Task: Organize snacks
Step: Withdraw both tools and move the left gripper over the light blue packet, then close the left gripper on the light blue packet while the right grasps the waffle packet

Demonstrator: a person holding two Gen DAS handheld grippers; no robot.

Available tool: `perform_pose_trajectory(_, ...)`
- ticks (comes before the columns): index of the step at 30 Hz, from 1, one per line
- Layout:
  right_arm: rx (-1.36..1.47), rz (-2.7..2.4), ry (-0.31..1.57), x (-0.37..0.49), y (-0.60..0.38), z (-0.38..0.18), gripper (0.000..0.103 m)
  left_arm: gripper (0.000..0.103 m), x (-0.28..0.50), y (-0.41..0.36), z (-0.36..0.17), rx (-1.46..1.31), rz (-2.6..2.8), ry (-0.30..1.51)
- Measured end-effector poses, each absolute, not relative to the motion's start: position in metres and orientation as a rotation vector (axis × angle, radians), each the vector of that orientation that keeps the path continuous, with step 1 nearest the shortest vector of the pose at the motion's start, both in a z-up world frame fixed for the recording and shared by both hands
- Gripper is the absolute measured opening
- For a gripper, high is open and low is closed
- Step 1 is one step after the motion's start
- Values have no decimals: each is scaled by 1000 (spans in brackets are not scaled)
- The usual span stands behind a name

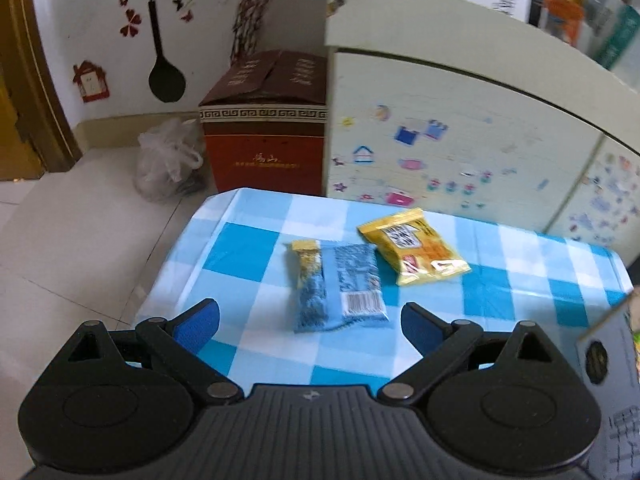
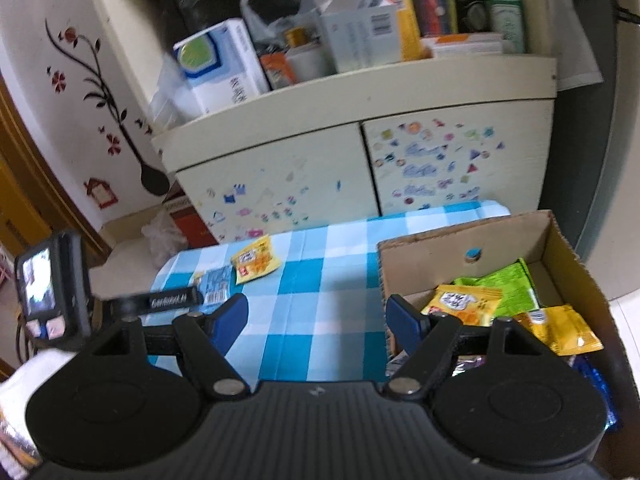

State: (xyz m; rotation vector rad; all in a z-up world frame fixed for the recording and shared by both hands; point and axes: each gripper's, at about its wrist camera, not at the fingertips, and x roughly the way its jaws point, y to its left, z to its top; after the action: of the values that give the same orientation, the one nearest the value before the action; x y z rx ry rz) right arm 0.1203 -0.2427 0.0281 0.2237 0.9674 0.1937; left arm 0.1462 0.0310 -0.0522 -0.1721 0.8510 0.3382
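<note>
Lying flat on the blue-checked bench [image 1: 248, 248], a blue snack packet [image 1: 340, 286] sits just beside a yellow snack packet [image 1: 414, 246]. The left gripper [image 1: 310, 318] hovers near the blue one, fingers wide and empty. The right gripper [image 2: 316, 316] is spread wide too, holding nothing, beside a cardboard box [image 2: 424, 260] of more snacks.

Soft, even daylight; both fisheye views bend at the edges and smear with motion blur.
</note>
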Motion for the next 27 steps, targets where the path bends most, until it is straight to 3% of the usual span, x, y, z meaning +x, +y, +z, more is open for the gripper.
perform_pose_trajectory(24, 172, 240, 997, 161, -189, -25, 76, 99, 192, 56, -96, -203, 321, 836)
perform_pose_trajectory(27, 180, 231, 1003, 173, -184, -39, 76, 93, 190, 63, -96, -221, 302, 837)
